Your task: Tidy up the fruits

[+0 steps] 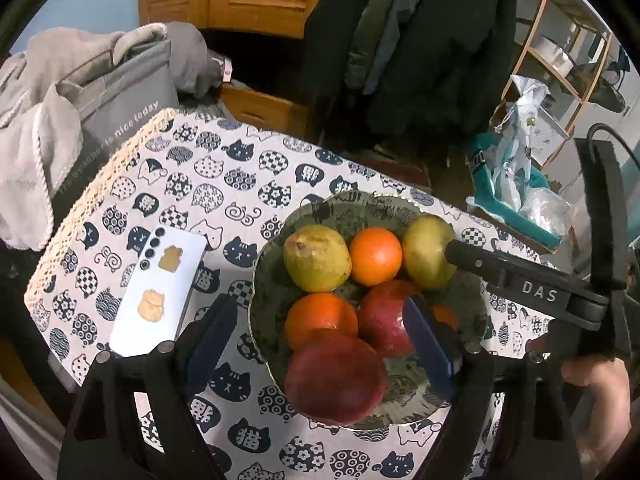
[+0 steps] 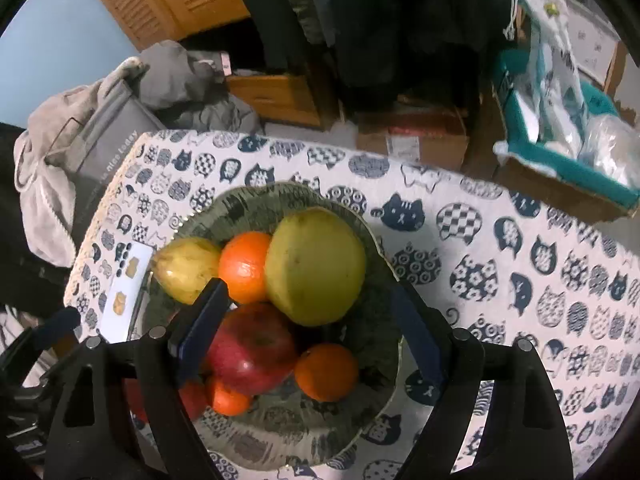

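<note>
A patterned plate (image 1: 340, 208) (image 2: 256, 204) on the cat-print tablecloth holds two green pears (image 1: 317, 258) (image 2: 315, 266), oranges (image 1: 375, 256) (image 2: 326, 372) and red apples (image 1: 335, 380) (image 2: 252, 348). My left gripper (image 1: 320, 340) is open above the near side of the plate, its fingers either side of the front apple and orange, touching nothing. My right gripper (image 2: 308, 324) is open above the plate, fingers spread around the big pear and an apple. In the left wrist view its finger (image 1: 472, 258) lies against the right pear (image 1: 426, 252).
A white phone (image 1: 160, 292) (image 2: 122, 296) lies face down left of the plate. A grey bag with clothes (image 1: 100, 92) stands beyond the table's left edge. A teal box with plastic bags (image 1: 516, 200) (image 2: 568, 128) sits off the far right. The tablecloth right of the plate (image 2: 520, 280) is bare.
</note>
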